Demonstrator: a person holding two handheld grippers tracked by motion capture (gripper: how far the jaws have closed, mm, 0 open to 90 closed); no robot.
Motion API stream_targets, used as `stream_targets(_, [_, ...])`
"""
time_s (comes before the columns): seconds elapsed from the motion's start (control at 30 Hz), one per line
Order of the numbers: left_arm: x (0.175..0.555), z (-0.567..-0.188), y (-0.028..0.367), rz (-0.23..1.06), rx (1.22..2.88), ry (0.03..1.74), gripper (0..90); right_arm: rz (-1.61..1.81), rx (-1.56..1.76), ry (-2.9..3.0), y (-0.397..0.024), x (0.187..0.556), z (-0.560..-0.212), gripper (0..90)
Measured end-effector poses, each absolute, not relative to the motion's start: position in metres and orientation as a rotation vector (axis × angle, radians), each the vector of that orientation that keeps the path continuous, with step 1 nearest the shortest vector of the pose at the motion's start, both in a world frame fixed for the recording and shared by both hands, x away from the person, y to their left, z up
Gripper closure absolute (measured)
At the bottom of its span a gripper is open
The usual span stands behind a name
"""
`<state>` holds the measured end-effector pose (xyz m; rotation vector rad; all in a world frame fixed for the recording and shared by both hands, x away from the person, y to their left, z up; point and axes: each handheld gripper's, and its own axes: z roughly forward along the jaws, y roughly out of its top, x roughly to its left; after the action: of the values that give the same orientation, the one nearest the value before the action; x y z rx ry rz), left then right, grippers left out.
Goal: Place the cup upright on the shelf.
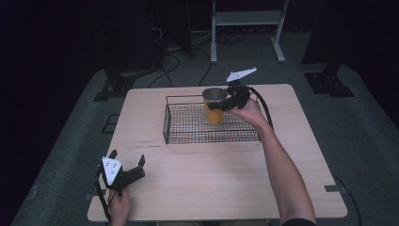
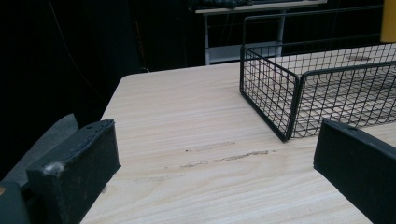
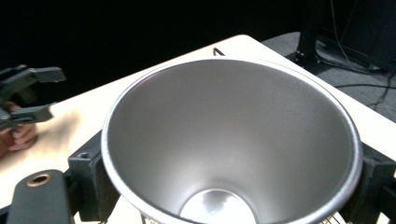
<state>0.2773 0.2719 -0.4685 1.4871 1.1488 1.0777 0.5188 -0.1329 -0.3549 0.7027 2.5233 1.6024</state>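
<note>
Wooden table (image 1: 216, 188) is carrying a black wire basket (image 1: 188, 123) toward its far side. Right gripper (image 1: 225, 101) is reaching over the basket's far right part, its jaws clamping the yellow cup (image 1: 214, 107) by the rim on both sides. The cup is standing upright inside the basket; whether its base is touching the mesh is hard to tell. The cup's inside is showing bare grey metal (image 3: 231, 140). Left gripper (image 1: 127, 165) is sitting at the near left of the table, well apart from the basket, jaws spread wide and holding nothing.
</note>
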Motion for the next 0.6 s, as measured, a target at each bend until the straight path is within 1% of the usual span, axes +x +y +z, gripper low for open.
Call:
stream_targets(0.27, [0.277, -0.468, 0.272, 1.077, 1.486, 1.148, 0.0, 1.550, 0.755, 2.541, -0.132, 0.526, -0.372, 12.5])
stream_targets(0.4, [0.277, -0.468, 0.272, 1.077, 1.487, 1.149, 0.0, 1.497, 0.789, 2.561, -0.131, 0.530, -0.386, 12.5])
stream_targets(0.6, [0.277, -0.468, 0.272, 1.076, 1.484, 1.149, 0.0, 1.461, 0.816, 2.568, -0.132, 0.535, -0.396, 12.5])
